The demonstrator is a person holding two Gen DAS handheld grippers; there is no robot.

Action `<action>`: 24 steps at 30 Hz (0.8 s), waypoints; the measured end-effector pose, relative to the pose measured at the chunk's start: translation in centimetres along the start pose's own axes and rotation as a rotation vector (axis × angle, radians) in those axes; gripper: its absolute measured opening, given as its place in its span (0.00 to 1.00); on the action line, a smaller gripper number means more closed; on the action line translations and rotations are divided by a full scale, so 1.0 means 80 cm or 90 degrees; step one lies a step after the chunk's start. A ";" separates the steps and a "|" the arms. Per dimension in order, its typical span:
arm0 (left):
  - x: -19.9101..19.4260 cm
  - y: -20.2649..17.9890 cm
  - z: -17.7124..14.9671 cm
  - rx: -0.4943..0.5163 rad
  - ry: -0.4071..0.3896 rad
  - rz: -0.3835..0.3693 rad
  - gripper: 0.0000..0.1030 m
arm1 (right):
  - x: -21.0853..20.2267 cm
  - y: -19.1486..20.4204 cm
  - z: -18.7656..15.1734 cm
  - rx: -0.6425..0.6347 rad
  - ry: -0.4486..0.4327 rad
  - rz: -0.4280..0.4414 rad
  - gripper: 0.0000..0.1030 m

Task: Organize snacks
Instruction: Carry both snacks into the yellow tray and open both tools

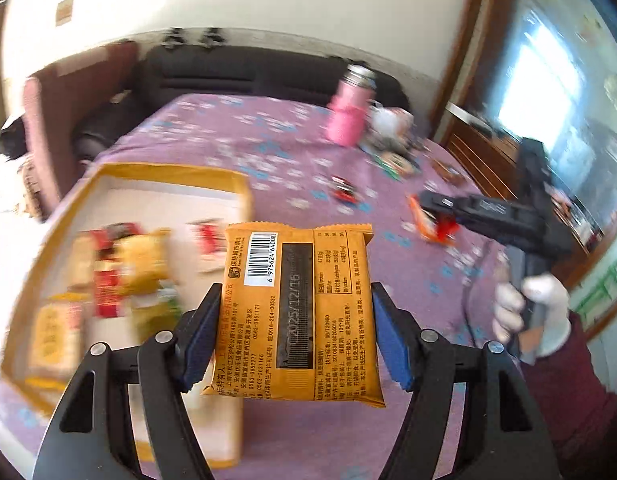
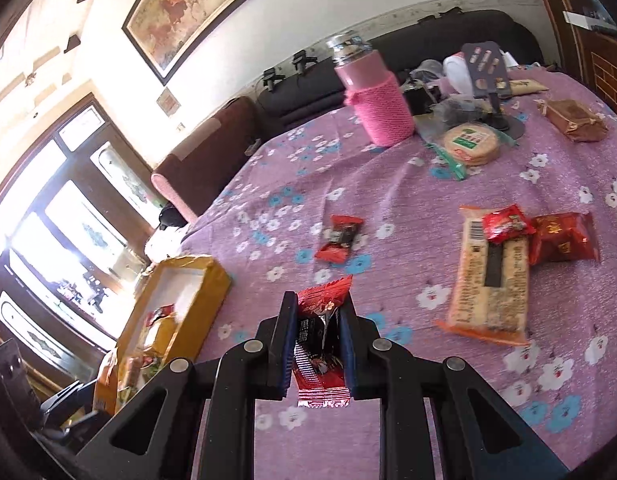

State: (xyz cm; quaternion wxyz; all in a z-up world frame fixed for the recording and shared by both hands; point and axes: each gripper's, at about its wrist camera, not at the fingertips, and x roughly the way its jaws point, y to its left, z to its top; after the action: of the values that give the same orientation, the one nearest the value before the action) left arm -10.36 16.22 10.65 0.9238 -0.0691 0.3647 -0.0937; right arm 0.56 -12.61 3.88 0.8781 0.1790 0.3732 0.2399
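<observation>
Right in front of the camera, my left gripper point(image 1: 296, 328) held an orange snack pack point(image 1: 294, 312) between its blue pads, its printed back facing me, lifted above the table. Left of it in that view sat the yellow box point(image 1: 48, 240) with more snacks inside, all blurry. My right gripper point(image 2: 318, 340) was pinched nearly closed on a small red candy point(image 2: 320, 344), low in the middle of its view. More snacks lay on the purple flowered tablecloth point(image 2: 388, 184): a red candy point(image 2: 339, 238) in the middle, and a long orange bar point(image 2: 490, 280) with red packs point(image 2: 564, 238) at the right. A pink bottle point(image 2: 378, 100) stood farther back.
</observation>
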 end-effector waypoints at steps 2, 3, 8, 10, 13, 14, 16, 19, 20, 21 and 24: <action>-0.017 0.041 -0.001 -0.042 -0.019 0.033 0.68 | 0.009 0.039 -0.003 -0.022 0.018 0.026 0.19; -0.020 0.061 -0.002 -0.062 -0.022 0.043 0.68 | 0.017 0.059 -0.005 -0.033 0.031 0.039 0.19; -0.011 0.135 -0.002 -0.125 -0.006 0.087 0.68 | 0.068 0.163 -0.023 -0.097 0.094 0.075 0.19; 0.003 0.153 0.004 -0.137 0.007 0.087 0.68 | 0.089 0.200 -0.035 -0.126 0.113 0.074 0.19; 0.023 0.179 0.017 -0.150 0.025 0.084 0.68 | 0.127 0.239 -0.047 -0.156 0.146 0.067 0.19; 0.032 0.187 0.023 -0.157 0.033 0.083 0.68 | 0.139 0.247 -0.050 -0.163 0.155 0.060 0.19; 0.049 0.203 0.031 -0.172 0.044 0.086 0.68 | 0.165 0.257 -0.055 -0.170 0.171 0.040 0.19; 0.072 0.224 0.037 -0.203 0.053 0.093 0.68 | 0.198 0.259 -0.062 -0.166 0.195 0.013 0.19; 0.076 0.232 0.037 -0.218 0.052 0.090 0.68 | 0.207 0.260 -0.064 -0.167 0.199 0.005 0.22; 0.078 0.239 0.036 -0.234 0.049 0.084 0.68 | 0.215 0.261 -0.066 -0.167 0.201 -0.003 0.22; 0.070 0.250 0.033 -0.264 0.032 0.063 0.68 | 0.228 0.263 -0.070 -0.176 0.210 -0.008 0.27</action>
State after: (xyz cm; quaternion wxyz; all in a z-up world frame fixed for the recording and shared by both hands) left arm -2.07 34.60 4.94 0.8839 -0.2373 0.4022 0.0271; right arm 1.43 15.51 0.19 0.8230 0.0127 0.4764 0.3091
